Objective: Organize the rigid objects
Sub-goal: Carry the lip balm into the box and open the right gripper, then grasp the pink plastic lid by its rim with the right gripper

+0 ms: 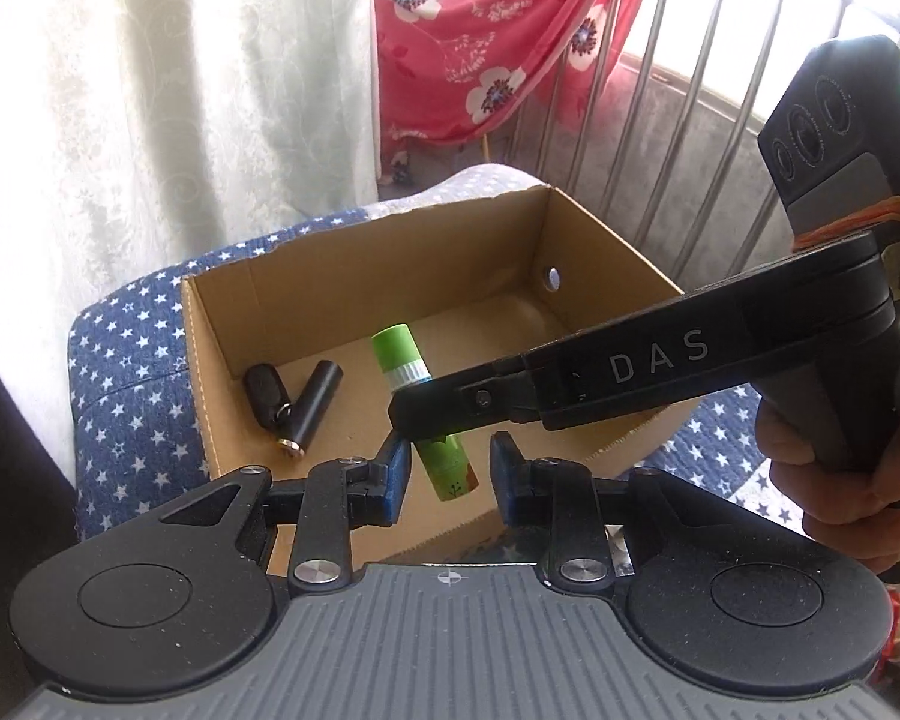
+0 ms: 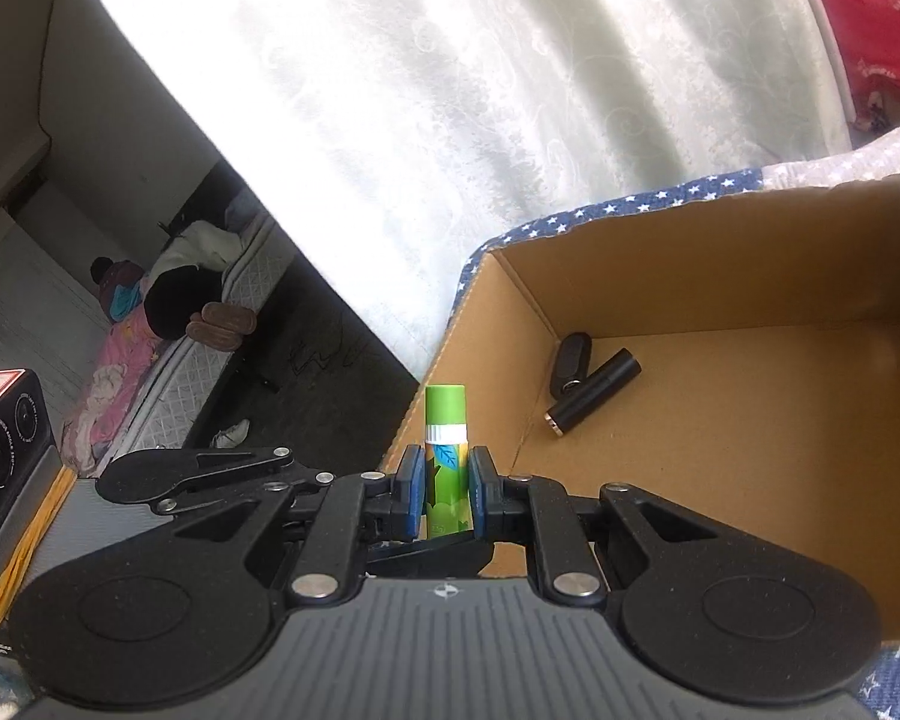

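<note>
Star-printed blue cloth (image 1: 126, 360) carries a cardboard box (image 1: 222, 372) that already contains a black key fob (image 1: 262, 387) and a black tube (image 1: 318, 402). Right hand-held gripper (image 2: 444, 489) is clamped on a green glue stick (image 2: 445, 456) above the box; left hand-held gripper (image 1: 450, 474) stands apart, empty.

A pale, patterned white curtain (image 1: 168, 96) hangs sunlit beside a red floral cloth (image 1: 480, 30) and grey metal railing bars (image 1: 690, 78). Beneath spreads a blue star-printed fabric cover (image 1: 132, 372). Further off, what seems a quilted white mattress (image 2: 210, 324) holds heaped clothes.
</note>
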`<state>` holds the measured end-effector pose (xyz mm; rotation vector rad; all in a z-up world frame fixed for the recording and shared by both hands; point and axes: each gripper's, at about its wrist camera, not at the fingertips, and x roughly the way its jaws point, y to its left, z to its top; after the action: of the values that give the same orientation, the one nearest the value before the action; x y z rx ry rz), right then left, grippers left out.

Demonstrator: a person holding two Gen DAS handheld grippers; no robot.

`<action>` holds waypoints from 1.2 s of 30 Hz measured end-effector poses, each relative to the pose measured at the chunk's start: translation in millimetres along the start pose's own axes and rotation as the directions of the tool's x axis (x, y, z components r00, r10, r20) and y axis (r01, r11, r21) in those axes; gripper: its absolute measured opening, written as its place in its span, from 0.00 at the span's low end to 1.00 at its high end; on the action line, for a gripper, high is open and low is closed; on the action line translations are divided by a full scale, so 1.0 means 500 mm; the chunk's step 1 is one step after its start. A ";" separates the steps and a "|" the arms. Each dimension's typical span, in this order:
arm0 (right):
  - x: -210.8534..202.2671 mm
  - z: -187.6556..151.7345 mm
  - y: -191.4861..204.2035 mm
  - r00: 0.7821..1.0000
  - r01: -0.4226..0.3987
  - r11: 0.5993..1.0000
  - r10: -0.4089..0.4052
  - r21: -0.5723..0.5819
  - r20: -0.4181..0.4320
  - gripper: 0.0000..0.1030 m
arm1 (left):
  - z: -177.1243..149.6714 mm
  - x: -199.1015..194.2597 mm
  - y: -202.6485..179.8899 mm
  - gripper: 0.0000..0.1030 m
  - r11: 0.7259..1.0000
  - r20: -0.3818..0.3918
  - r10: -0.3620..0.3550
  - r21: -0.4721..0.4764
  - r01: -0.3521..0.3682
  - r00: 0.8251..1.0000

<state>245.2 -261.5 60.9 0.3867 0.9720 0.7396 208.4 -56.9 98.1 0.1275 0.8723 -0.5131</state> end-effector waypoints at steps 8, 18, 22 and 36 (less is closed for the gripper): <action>0.123 0.073 -0.115 0.987 0.075 0.990 -0.056 0.123 -0.148 0.16 | 0.065 0.161 0.053 0.27 0.997 -0.202 -0.006 -0.076 -0.010 0.979; 0.182 0.108 -0.165 0.973 0.155 0.976 -0.124 0.154 -0.195 0.18 | 0.071 0.167 0.059 0.31 0.992 -0.183 0.098 -0.054 -0.110 0.978; 0.143 0.106 -0.164 0.983 0.131 0.977 -0.107 0.170 -0.147 0.18 | 0.075 0.120 0.054 0.35 0.992 -0.128 0.100 -0.059 -0.108 0.987; -0.168 -0.077 -0.045 0.985 0.032 0.999 -0.038 0.040 0.168 0.23 | -0.037 -0.109 -0.011 0.50 0.998 0.117 0.057 -0.022 -0.055 0.991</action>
<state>191.7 -338.3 78.2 0.4564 0.8313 0.6465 164.0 -35.3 127.9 0.1030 0.7562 -0.4553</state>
